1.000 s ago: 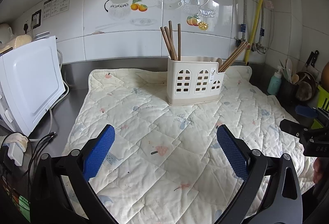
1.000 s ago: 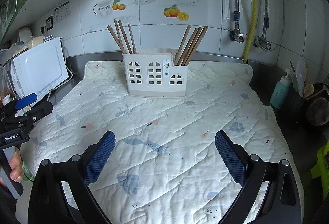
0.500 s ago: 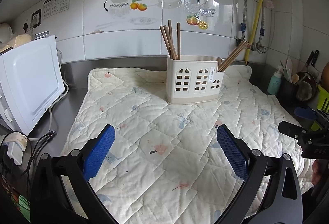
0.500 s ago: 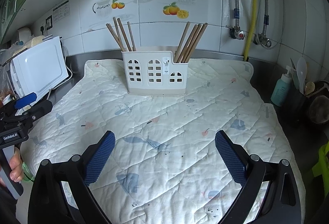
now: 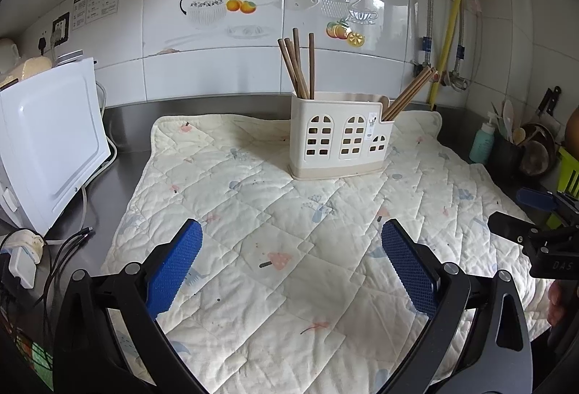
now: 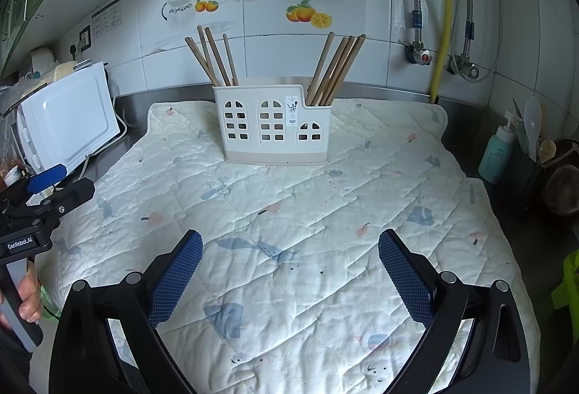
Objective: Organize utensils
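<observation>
Both tools, left (image 5: 291, 265) and right (image 6: 289, 267), gape empty; one caddy (image 6: 273, 124) holds four chopsticks (image 6: 213, 57) left, five (image 6: 336, 68) right.

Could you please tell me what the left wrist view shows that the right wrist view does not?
Only the left wrist view shows the white plug and dark cables at the counter's edge, and the right gripper from the side. Only the right wrist view shows a hand holding the left gripper and the red valve. Both show the chopstick holder on the quilted mat, the microwave and the teal bottle.
</observation>
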A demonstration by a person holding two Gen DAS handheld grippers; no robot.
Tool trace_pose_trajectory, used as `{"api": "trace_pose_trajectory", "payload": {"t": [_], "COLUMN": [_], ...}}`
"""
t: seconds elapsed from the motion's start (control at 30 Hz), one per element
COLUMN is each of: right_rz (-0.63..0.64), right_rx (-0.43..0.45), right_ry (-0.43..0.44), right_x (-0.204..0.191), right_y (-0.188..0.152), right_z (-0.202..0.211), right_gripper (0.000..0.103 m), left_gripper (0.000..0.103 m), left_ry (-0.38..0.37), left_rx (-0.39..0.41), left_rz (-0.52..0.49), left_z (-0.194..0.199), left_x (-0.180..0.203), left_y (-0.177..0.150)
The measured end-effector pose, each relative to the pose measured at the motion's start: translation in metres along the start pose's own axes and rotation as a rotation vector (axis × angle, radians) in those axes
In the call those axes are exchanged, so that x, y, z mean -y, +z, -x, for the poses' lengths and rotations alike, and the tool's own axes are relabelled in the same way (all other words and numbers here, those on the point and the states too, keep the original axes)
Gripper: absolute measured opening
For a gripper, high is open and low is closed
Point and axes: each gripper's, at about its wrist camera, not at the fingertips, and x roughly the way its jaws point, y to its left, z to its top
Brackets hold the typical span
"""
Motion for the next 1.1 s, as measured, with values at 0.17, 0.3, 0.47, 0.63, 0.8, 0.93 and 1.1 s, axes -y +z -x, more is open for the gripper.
{"api": "trace_pose_trajectory", "payload": {"t": [0.17,0.3,0.47,0.63,0.8,0.93,1.1], "right_rz": [0.0,-0.001,0.0,-0.001,0.0,0.0,0.0], "right_rx": [-0.002,-0.005,-0.004,-0.004,-0.004,-0.004,-0.005], "right_ry": [0.001,0.002,0.002,0.004,0.006,0.005,0.007], "right_x": [0.0002,0.0002,-0.0004,-0.0005,-0.0006,-0.0007,-0.0008], "right_y": [0.0,-0.0004,-0.0004,-0.0001,-0.0005,-0.0006,-0.0013], "right_z": [-0.0013,-0.0017,-0.0016,-0.0015,-0.0015,-0.0011,-0.0012], "right_gripper": [0.094,0.094,0.094,0.094,0.094,0.094,0.094], "left_gripper": [0.098,0.098,0.098,0.098,0.098,0.098,0.098], "left_ry": [0.001,0.001,-0.001,-0.005,-0.012,-0.007,-0.013], "left_rx": [-0.002,-0.002,-0.001,0.001,0.009,0.01,0.001], "left_rz": [0.0,0.0,-0.001,-0.002,-0.004,-0.005,0.0], "left_z": [-0.0006,-0.0005,-0.0003,-0.0002,0.0013,0.0014,0.0003], "left_x": [-0.0002,-0.0003,-0.0002,0.0001,0.0007,-0.0001,-0.0002], "left_y": [0.0,0.0001,-0.0003,-0.0008,-0.0018,-0.001,-0.0003]}}
